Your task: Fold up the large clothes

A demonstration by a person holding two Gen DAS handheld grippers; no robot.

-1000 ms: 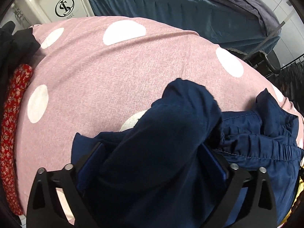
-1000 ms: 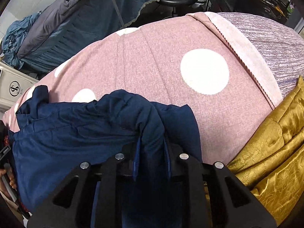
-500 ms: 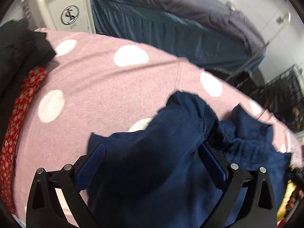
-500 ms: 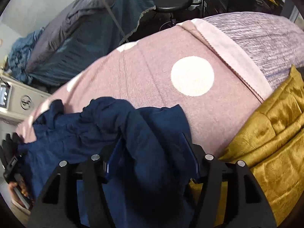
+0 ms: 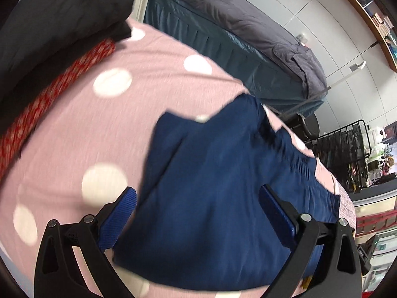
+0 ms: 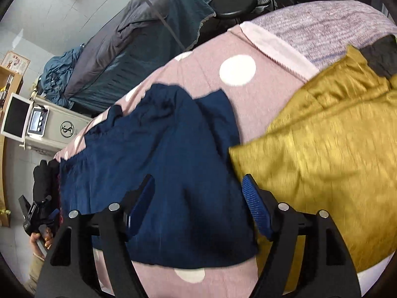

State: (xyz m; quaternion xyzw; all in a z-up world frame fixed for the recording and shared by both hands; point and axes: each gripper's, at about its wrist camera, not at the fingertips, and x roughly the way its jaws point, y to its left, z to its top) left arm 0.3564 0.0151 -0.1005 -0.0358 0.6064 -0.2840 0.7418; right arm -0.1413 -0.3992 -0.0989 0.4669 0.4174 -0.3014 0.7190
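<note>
While the navy garment (image 5: 223, 186) is spread on the pink polka-dot cover (image 5: 99, 129), it is seen lying folded and loose, with its gathered waistband toward two o'clock in the left wrist view. The left gripper (image 5: 198, 213) is held above the cloth with its blue pads wide apart; nothing is pinched between them, so the garment is released. In the right wrist view the same garment (image 6: 161, 168) is found at the centre, with one rumpled edge toward twelve o'clock. The right gripper (image 6: 198, 206) is seen with its jaws opening, and the cloth lies below and between the pads without being pressed by them. A mustard-yellow fabric (image 6: 322, 161) is placed just beside the garment at three o'clock, touching its edge. A red patterned cloth (image 5: 49, 99) and a black garment (image 5: 54, 19) are stacked at ten o'clock in the left wrist view. A grey-covered bed (image 5: 235, 29) is visible beyond the cover at one o'clock. At eight o'clock in the right wrist view, a person's hand (image 6: 42, 236) is shown gripping the other tool.
</note>
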